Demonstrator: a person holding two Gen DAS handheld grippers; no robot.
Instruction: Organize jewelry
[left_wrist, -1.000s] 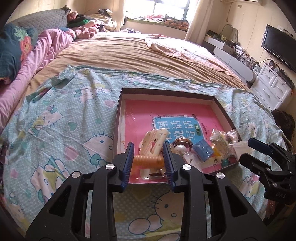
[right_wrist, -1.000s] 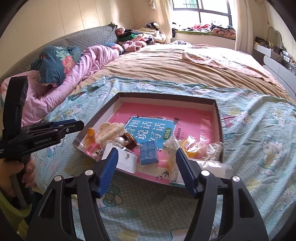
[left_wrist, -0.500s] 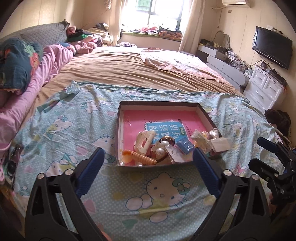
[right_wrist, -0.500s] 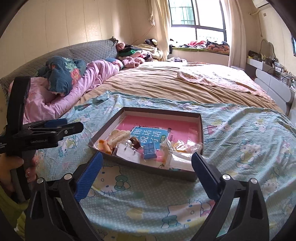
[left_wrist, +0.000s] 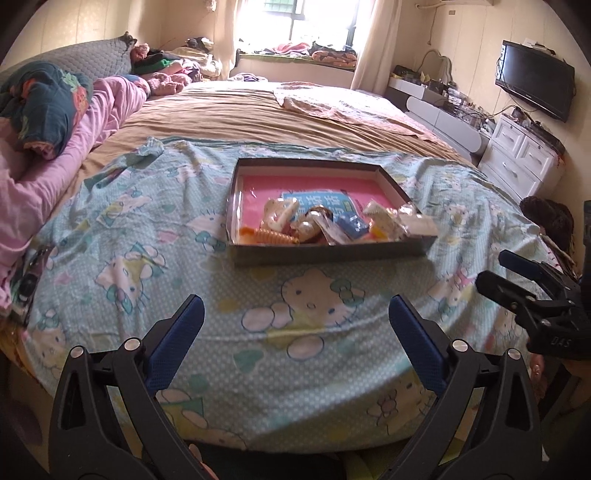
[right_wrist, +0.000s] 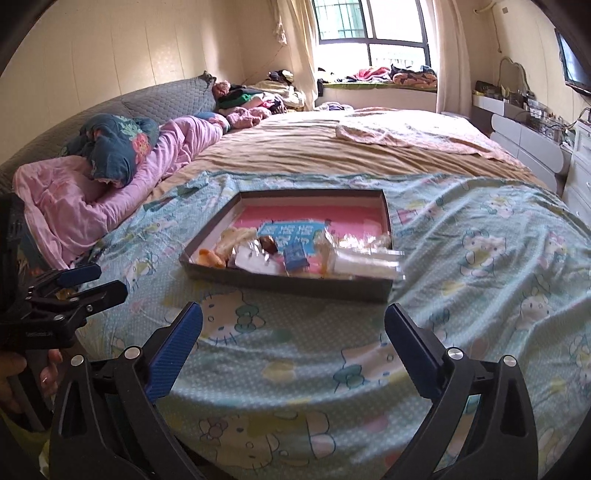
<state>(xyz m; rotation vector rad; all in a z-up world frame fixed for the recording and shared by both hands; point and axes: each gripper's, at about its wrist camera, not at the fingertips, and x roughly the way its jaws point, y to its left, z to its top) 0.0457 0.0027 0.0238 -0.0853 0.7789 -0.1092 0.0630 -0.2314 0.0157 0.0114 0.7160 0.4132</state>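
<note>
jewelry tray (left_wrist: 325, 254) on bed, jaws wide

**Daylit room, blown-out window, fisheye warp**

Daylight pours from the window (left_wrist: 295, 22) far beyond the claws, its panes blown out to white glare. The brown bedspread (right_wrist: 332, 147) under it is washed pale. Soft shadow lies along the near wall of the tray (left_wrist: 325, 253). Both views bend hard at the edges, with black corners. In the right wrist view the tray's contents look smeared.
</note>
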